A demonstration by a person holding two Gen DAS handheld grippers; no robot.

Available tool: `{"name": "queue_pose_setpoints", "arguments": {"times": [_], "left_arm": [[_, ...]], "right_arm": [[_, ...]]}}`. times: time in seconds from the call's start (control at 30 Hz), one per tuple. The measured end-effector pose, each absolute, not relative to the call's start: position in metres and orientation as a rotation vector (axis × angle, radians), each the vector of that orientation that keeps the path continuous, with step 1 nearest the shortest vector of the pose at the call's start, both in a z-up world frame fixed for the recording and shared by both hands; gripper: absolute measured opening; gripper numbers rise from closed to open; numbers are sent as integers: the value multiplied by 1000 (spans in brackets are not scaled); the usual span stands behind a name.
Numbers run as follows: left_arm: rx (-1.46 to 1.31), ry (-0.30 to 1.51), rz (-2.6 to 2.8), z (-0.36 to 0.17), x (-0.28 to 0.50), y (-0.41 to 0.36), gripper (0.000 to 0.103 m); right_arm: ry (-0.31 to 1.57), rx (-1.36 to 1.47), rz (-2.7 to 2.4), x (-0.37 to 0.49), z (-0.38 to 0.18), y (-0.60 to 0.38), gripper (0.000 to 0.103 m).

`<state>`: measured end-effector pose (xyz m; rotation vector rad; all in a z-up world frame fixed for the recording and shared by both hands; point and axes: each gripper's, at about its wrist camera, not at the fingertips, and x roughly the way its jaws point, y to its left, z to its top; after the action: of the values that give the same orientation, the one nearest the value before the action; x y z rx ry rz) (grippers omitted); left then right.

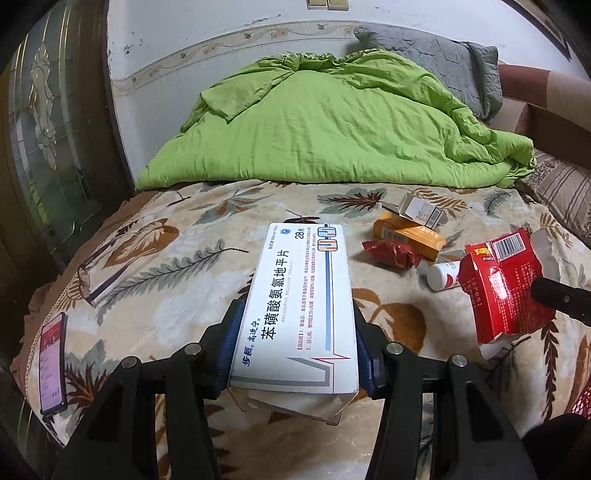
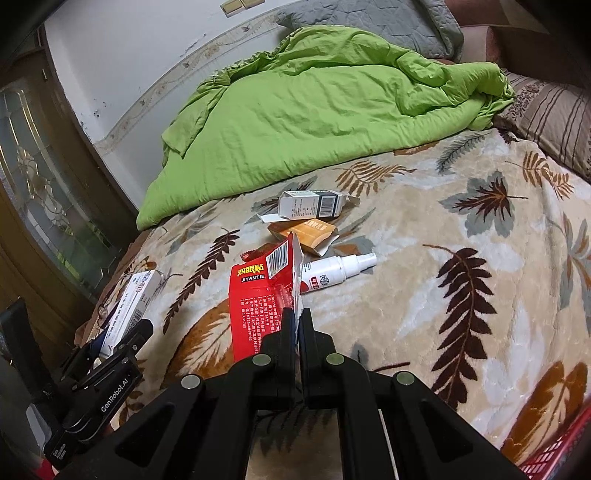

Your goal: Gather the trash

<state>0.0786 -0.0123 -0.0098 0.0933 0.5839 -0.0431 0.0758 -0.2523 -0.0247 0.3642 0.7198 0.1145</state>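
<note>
**A bedroom, with the bed filling the view ahead of you**

Straight ahead of your tongs lies a bed (image 1: 155, 258) under a cream blanket printed with brown and grey leaves. Beyond it, further from the tongs, a crumpled bright green quilt (image 1: 314, 129) is heaped against the wall, with a grey quilted pad (image 1: 436, 62) behind it to the right. A striped pillow (image 2: 546, 110) sits at the far right. The white wall (image 1: 177, 44) carries a patterned border strip and some scuff marks, and two switch plates (image 1: 328, 3) sit high up. To the left of your tongs stands a dark wooden door with decorative leaded glass (image 1: 40, 110). The light is even and soft.
</note>
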Motion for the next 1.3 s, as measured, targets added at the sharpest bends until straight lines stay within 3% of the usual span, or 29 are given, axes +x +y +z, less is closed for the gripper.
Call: {"name": "queue_pose_setpoints", "arguments": {"times": [0.63,0.9,0.97,1.07,1.3], "left_arm": [[98,589,-72,-13,78,-20,52],[-84,769,-170,-32,102,3,52],[-92,802,-192,-37,107,0,53],[-52,801,-183,-38,113,-7,65],[-141,881,-192,-49,121,7,65]], "right_arm": [[719,367,109,75,-25,-251,3],[714,374,111,74,-25,-253,3],[714,379,114,75,-26,-254,3],[715,376,119,75,-26,-253,3],[712,398,129,74,-26,-257,3]]}}
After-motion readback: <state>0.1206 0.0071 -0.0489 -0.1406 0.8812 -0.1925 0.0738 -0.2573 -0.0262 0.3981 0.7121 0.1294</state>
